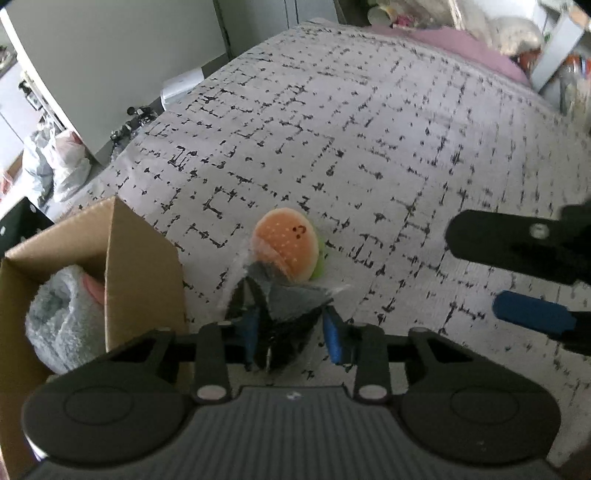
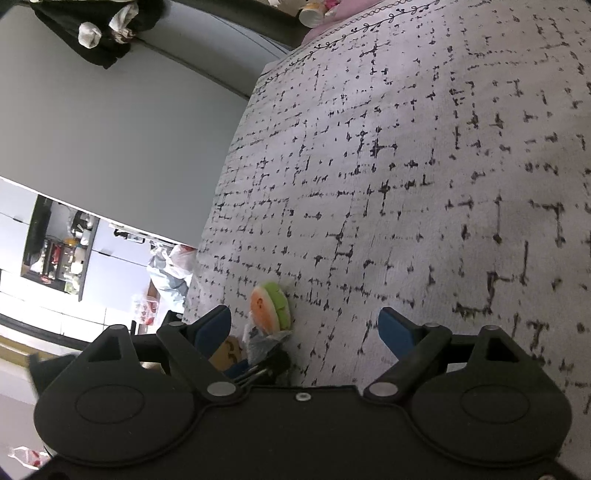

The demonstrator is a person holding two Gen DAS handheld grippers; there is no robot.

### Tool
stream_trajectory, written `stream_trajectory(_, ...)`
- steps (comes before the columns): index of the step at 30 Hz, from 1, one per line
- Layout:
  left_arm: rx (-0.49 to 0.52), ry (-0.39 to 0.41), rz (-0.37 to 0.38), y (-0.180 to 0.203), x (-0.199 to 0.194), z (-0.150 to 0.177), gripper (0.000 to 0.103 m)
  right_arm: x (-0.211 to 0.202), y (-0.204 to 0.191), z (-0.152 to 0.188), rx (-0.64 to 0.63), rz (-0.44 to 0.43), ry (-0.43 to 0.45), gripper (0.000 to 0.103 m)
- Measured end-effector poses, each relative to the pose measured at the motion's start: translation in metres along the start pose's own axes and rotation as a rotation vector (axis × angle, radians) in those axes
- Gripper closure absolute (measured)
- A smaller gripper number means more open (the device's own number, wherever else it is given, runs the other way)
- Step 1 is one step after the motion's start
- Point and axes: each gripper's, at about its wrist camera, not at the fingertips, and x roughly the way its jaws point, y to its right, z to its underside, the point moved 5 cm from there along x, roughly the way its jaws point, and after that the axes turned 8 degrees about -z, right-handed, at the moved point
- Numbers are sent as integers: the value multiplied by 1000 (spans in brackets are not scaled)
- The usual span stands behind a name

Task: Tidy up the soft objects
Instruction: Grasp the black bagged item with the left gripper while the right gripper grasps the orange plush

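Now left gripper fingers pinch burger plush wrapper; right gripper released.

A bed cover, white w/ black broken lines in squares, is spread over most of both views. A pink sheet is seen at the far end. A white wall panel is stood by the bed's left side. Plastic bags are heaped on the floor near it. A black cloth w/ white bits is hung up top in the right wrist view. Shelves w/ small stuff are seen far off, blurry.
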Motion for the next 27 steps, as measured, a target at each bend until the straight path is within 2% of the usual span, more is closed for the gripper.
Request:
stream_trajectory(8,-104,36,74,-16,-16,-4,74,21,-4,-4,-21,4,-22,20)
stream_trajectory(15,-183,88,103,-31,-31,-11,74,35,-9,-4,-21,-20,-41,29)
stream_trajectory(27,-340,150,164,-70,-53,-24,74,66,-15,2,-49,-20,-98,35)
